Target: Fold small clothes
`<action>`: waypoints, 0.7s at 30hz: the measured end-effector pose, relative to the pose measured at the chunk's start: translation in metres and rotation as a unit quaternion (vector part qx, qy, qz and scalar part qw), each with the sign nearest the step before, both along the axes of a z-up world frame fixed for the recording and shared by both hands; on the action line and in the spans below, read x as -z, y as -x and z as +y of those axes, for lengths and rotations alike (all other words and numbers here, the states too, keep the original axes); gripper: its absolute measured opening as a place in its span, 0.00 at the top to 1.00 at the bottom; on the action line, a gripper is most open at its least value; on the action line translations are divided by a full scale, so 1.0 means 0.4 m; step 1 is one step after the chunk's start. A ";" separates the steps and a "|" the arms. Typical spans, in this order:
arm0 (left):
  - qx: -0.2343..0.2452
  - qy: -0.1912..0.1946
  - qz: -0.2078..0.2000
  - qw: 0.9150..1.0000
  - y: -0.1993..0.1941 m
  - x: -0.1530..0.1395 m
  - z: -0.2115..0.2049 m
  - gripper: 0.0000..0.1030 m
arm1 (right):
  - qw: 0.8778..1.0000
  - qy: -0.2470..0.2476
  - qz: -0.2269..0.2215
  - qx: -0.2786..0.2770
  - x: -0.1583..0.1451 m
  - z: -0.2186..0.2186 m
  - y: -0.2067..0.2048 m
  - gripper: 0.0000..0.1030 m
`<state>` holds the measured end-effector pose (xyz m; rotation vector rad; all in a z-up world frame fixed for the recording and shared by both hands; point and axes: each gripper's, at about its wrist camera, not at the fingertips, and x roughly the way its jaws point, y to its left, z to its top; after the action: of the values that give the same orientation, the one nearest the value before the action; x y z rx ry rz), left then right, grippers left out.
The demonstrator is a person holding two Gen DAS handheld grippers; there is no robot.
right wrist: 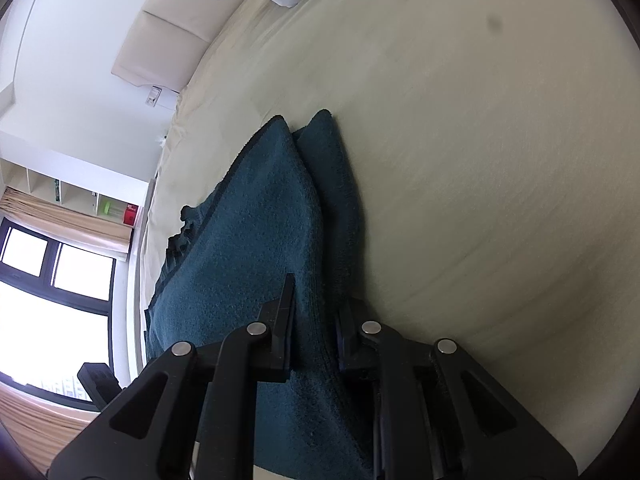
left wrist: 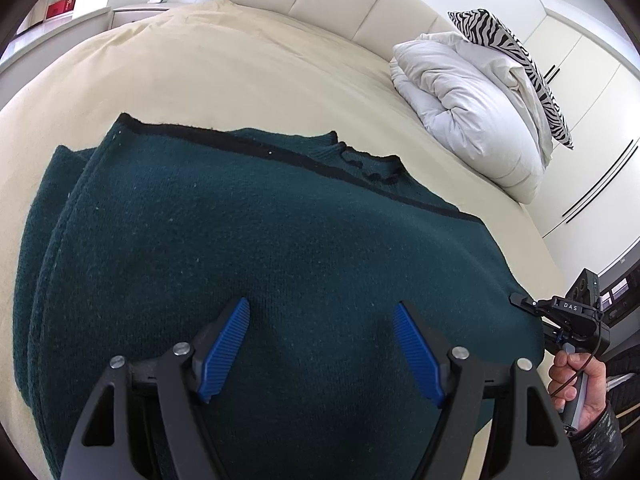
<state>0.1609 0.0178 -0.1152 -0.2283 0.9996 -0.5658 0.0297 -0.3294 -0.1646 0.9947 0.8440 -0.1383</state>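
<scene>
dark green sweater (left wrist: 248, 264) lies folded on cream bed (left wrist: 224, 80), filling lower centre of left view; black trim along its far edge. left gripper (left wrist: 320, 312) spread wide, blue pads (left wrist: 224, 352) above knit, nothing between them. right gripper (right wrist: 316, 320) at bottom centre of right view, jaws pinching raised ridge of sweater (right wrist: 248, 240). hand (left wrist: 580, 384) at right edge of left view. white duvet (left wrist: 468, 108), zebra pillow (left wrist: 516, 64) upper right.

Left tool (left wrist: 321, 312) wide apart — right tool (right wrist: 314, 312) pinched tight.
</scene>
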 end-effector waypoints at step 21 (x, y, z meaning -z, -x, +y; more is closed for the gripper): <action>-0.073 0.275 0.088 0.955 -0.055 0.009 0.246 0.26 | 0.892 0.356 -0.053 -0.274 -0.359 0.683 -0.212 0.88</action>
<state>0.1828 0.1164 -0.1187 -0.8545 0.9683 -0.6876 0.1145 -0.0561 -0.0211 0.0541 0.8491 0.0929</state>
